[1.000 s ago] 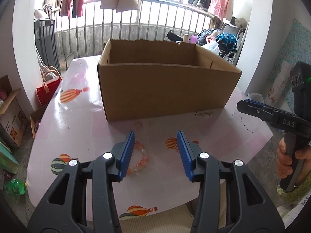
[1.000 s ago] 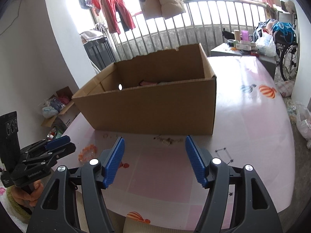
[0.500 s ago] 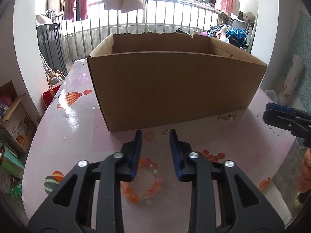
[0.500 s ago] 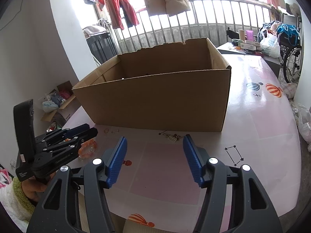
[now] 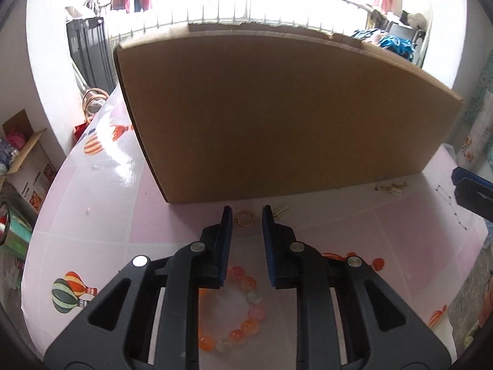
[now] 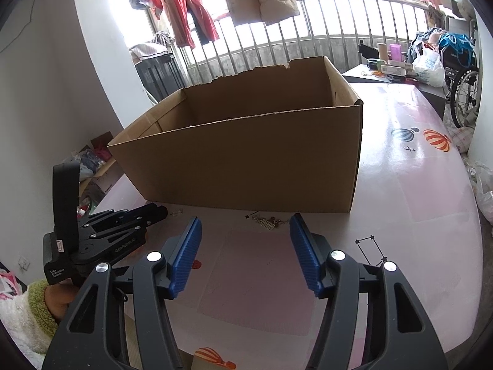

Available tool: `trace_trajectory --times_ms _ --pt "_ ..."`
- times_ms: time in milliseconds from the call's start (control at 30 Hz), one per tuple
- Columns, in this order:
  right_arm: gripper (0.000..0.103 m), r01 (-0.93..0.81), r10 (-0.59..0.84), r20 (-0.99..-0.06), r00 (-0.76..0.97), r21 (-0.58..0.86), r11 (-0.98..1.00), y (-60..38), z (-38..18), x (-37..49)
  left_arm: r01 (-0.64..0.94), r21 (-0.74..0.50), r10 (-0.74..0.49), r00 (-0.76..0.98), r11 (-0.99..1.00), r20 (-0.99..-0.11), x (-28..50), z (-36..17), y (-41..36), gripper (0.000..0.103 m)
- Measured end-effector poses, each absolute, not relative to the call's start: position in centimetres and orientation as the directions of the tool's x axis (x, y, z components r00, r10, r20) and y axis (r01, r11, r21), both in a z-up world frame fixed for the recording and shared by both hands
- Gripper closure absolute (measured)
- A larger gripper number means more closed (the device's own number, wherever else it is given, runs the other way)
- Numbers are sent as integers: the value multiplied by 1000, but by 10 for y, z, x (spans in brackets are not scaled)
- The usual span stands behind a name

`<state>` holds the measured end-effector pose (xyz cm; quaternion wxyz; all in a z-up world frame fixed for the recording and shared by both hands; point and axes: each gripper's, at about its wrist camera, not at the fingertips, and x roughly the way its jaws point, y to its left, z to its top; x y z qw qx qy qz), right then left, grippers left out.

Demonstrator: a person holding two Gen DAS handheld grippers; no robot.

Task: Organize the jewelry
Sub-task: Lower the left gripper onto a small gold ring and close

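A small gold ring [image 5: 245, 217] lies on the pink table just before the cardboard box [image 5: 277, 117]. My left gripper [image 5: 246, 212] is low over the table, open by a narrow gap, with its tips on either side of the ring. An orange bead bracelet [image 5: 237, 308] lies under its fingers. A small silver clip [image 5: 282, 209] lies just right of the ring. My right gripper [image 6: 245, 228] is open wide and empty, short of a small heap of chain jewelry [image 6: 268, 222] at the box's [image 6: 246, 154] front wall. The left gripper also shows in the right wrist view [image 6: 160, 211].
More chain jewelry [image 5: 393, 188] lies near the box's right front corner. The table [image 6: 416, 185] carries balloon prints and runs on past the box to the right. Cartons and bags stand on the floor at the left [image 5: 24, 157]. A railing with hanging clothes [image 6: 185, 15] is behind.
My left gripper has moved forward past the bracelet and down to the ring near the box, and its jaws have narrowed. My right gripper has come slightly closer to the box and stays open.
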<state>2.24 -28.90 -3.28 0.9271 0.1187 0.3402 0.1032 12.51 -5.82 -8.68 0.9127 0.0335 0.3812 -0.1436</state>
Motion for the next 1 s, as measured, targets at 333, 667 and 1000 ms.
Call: trace_trajectory --times_ms 333,667,1000 --pt "45 -132 329 -642 693 336 933 -282 -41 38 238 11 -158 677 971 -718 130 -85 -67 85" --pt "45 -152 347 -646 680 339 929 -275 -38 42 222 20 -141 683 975 -717 133 -85 -80 92" --pt "45 -161 347 -636 689 333 929 -273 -32 45 216 0 -151 684 976 -714 133 -86 -69 93"
